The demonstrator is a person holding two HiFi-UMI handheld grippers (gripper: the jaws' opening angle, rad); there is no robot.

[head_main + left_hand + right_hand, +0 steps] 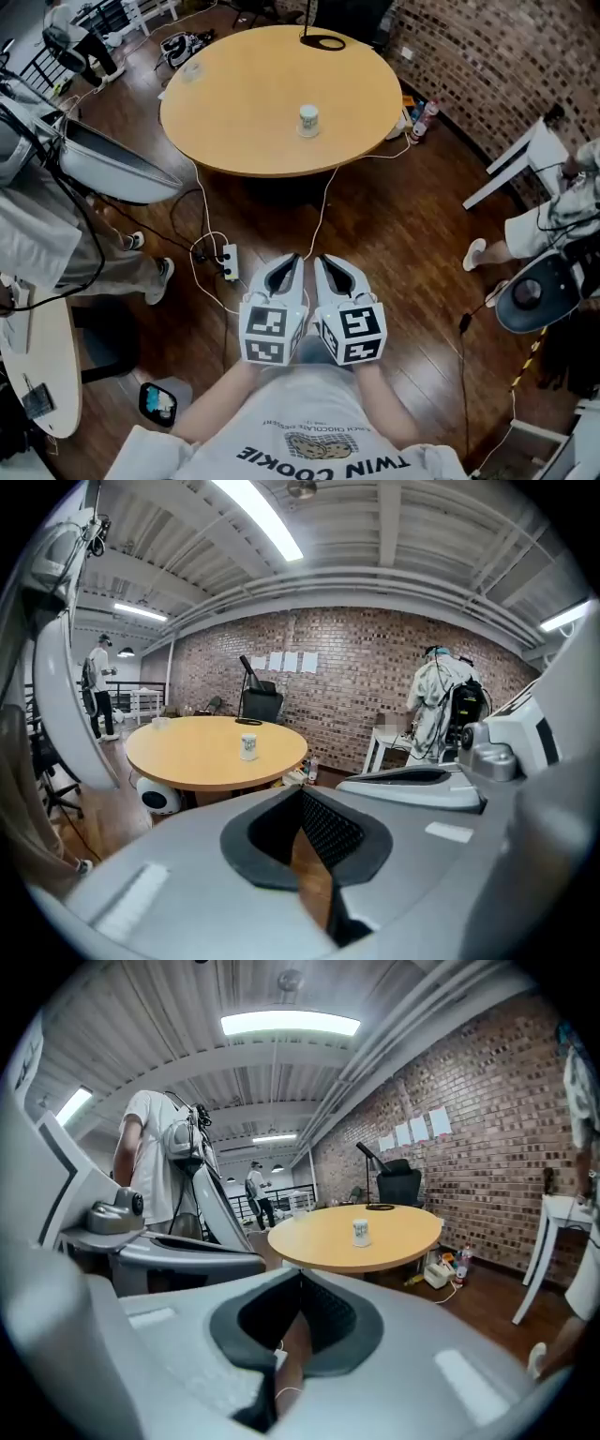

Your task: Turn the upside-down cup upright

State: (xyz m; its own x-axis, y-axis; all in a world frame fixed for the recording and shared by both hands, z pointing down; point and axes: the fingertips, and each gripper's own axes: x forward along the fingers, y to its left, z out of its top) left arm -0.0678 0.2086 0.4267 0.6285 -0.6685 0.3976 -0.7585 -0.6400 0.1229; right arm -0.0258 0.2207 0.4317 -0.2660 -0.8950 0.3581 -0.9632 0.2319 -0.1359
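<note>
**A:** What could go wrong from here?

**B:** Start underfoot. Cables (pixel 199 246) and a power strip (pixel 228 261) lie on the floor (pixel 394 253) between the person and the table (pixel 234 112). Stepping up without looking could snag a foot. Farther out, the cup (pixel 308 120) stands close to the table's middle, a little toward the near edge and well apart from every edge. It looks light. I judge that a pinch landing off-centre, or a turn made too low over the top, would knock it over and send it rolling.

**A:** And the 2 grippers?

**B:** They are held side by side near the person's chest, tilted slightly down and aimed toward the table. The left gripper (pixel 295 259) has its jaws together with nothing between them, only floor showing past them. The right gripper (pixel 320 262) is likewise closed and empty. Neither touches anything, and both are well short of the cup. Either one must open before it can take the cup.
</note>
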